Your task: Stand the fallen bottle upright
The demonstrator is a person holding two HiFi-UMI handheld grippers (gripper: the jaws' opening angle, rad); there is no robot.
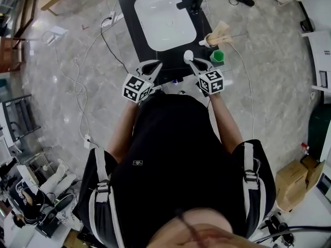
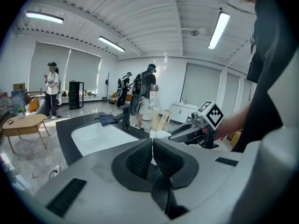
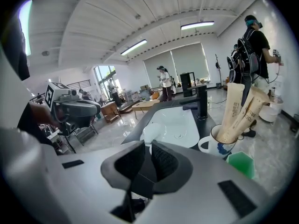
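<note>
Fingers (image 2: 138,161) of the left gripper (image 2: 153,143) are sitting pressed together, gripping nothing. Fingers (image 3: 164,162) of the right gripper (image 3: 148,146) are standing a narrow slit apart, likewise holding nothing.

Step in hand, by judgement: the approach. Neither gripper is touching the small white rounded plastic bottle (image 1: 188,56). It is resting on the dark counter top (image 1: 128,19), by the near rim of the white rectangular sink basin (image 1: 160,19).

In the head view the bottle is sitting just beyond the right gripper's tips, at 12 o'clock from them. It is lying at 2 o'clock from the left gripper and apart from it. In the right gripper view the bottle is showing directly past the slit, not between the fingers.

Next move, by judgement: the right gripper is needing a wider opening before advancing astride the bottle body, closing, and turning it to vertical. A white mug of paper-wrapped sticks (image 1: 208,41) at 1 o'clock and a green plastic cup (image 1: 217,56) at 3 o'clock of the bottle are standing near, so the swing is calling for clearance on that side.
</note>
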